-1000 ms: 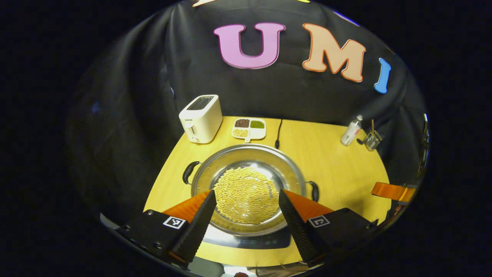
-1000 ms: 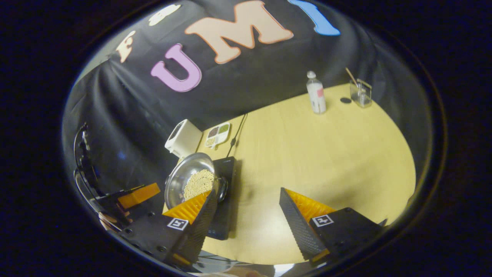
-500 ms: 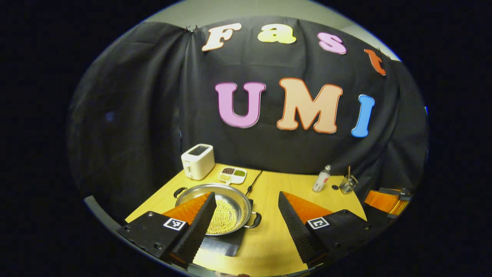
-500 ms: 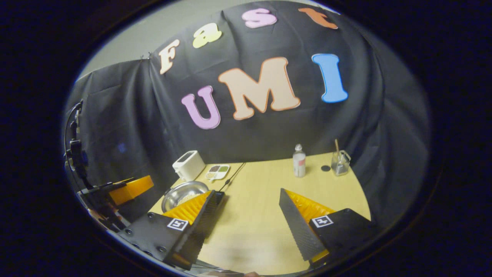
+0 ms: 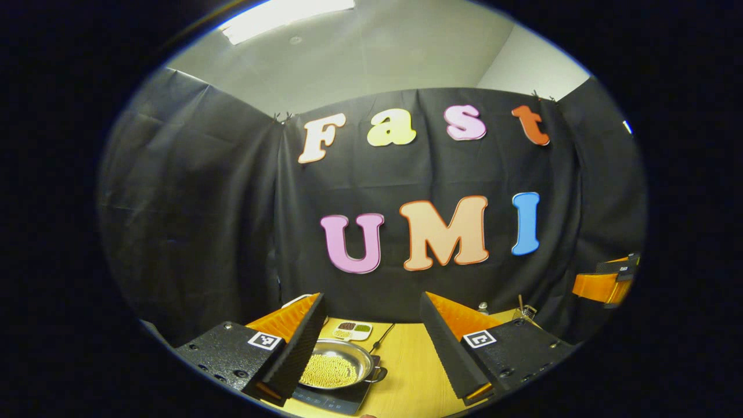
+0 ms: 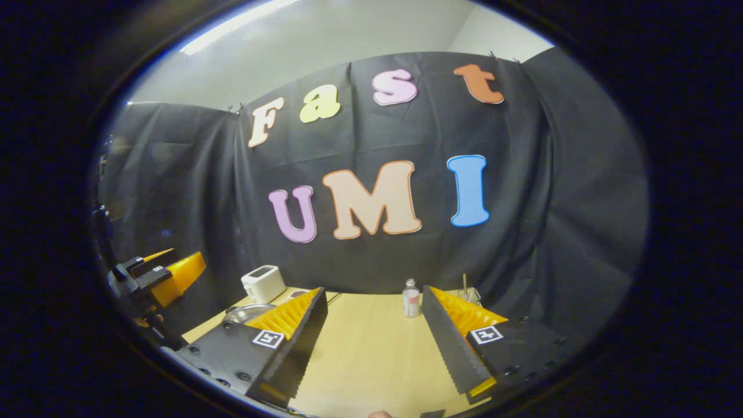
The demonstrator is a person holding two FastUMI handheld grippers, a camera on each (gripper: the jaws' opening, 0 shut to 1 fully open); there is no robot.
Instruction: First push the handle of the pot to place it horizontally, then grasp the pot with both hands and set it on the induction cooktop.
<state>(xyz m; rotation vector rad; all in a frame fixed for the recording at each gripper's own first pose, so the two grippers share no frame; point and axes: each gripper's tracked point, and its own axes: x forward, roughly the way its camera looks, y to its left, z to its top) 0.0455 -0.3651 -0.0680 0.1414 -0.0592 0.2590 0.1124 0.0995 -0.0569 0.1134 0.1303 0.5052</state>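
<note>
In the left gripper view, the left gripper (image 5: pixel 371 337) is raised above the table (image 5: pixel 418 377), its fingers spread wide with nothing between them. Below, the pot (image 5: pixel 336 368) of yellow beans sits on the cooktop (image 5: pixel 334 397) — one handle (image 5: pixel 380 374) juts out on its right side. Behind it lie a divided dish (image 5: pixel 352 331) and a black cord (image 5: pixel 383 338). The right gripper (image 5: pixel 603 284) shows at the far right edge.

In the right gripper view, the right gripper (image 6: pixel 374 342) is also wide open and empty, over bare table (image 6: pixel 371 354). The pot (image 6: pixel 246 314) peeks out behind its left finger, near the toaster (image 6: pixel 263 283). A bottle (image 6: pixel 410 299) stands between the fingers, farther back — the left gripper (image 6: pixel 165 276) is at the left edge.
</note>
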